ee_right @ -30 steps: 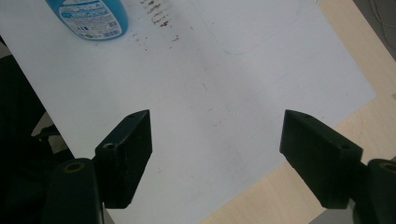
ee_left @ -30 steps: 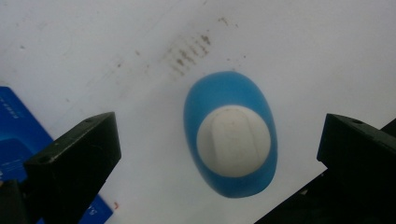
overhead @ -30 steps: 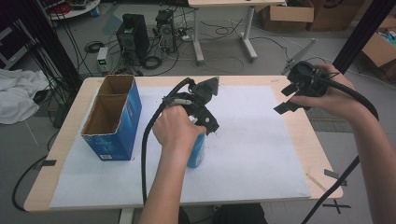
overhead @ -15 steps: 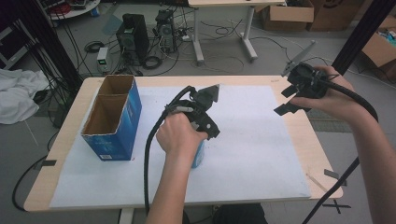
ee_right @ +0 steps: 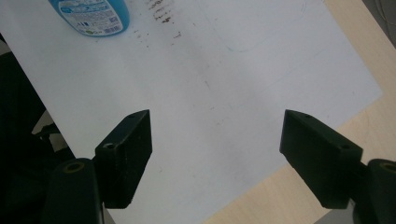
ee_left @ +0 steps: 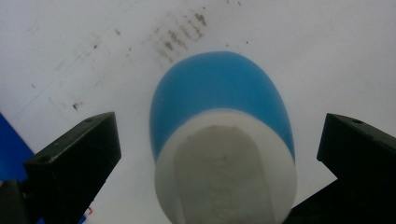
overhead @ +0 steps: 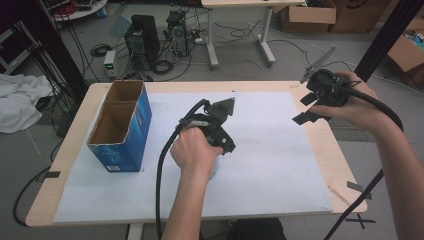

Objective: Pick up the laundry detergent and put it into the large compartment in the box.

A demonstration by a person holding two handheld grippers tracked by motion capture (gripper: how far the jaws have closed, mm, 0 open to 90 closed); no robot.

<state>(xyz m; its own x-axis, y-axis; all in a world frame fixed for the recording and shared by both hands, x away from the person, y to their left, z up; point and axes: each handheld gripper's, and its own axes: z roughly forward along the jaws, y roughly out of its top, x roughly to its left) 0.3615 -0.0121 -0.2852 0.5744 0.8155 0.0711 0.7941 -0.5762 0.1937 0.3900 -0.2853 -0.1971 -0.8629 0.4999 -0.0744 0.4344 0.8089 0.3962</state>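
Note:
A blue bottle (ee_left: 219, 88) with a white cap (ee_left: 224, 172) rests on the white paper. In the left gripper view its cap end faces the camera. My left gripper (ee_left: 219, 135) is open, one jaw on each side of the bottle, with a gap to each. In the high view the left gripper (overhead: 220, 145) sits mid-table, and the hand covers most of the bottle. My right gripper (overhead: 306, 108) is held up over the table's right side, open and holding nothing. In its own view the right gripper (ee_right: 217, 126) looks down on bare paper, with the bottle (ee_right: 93, 14) at the top left.
An open blue cardboard box (overhead: 125, 145) with two compartments stands on the left of the table (overhead: 345, 165). White paper (overhead: 280, 165) covers most of the tabletop. Computers, cables and another desk stand on the floor beyond the far edge.
My left hand and gripper have come down and slightly nearer over the bottle, so the hand covers more of it now. The right gripper has barely moved.

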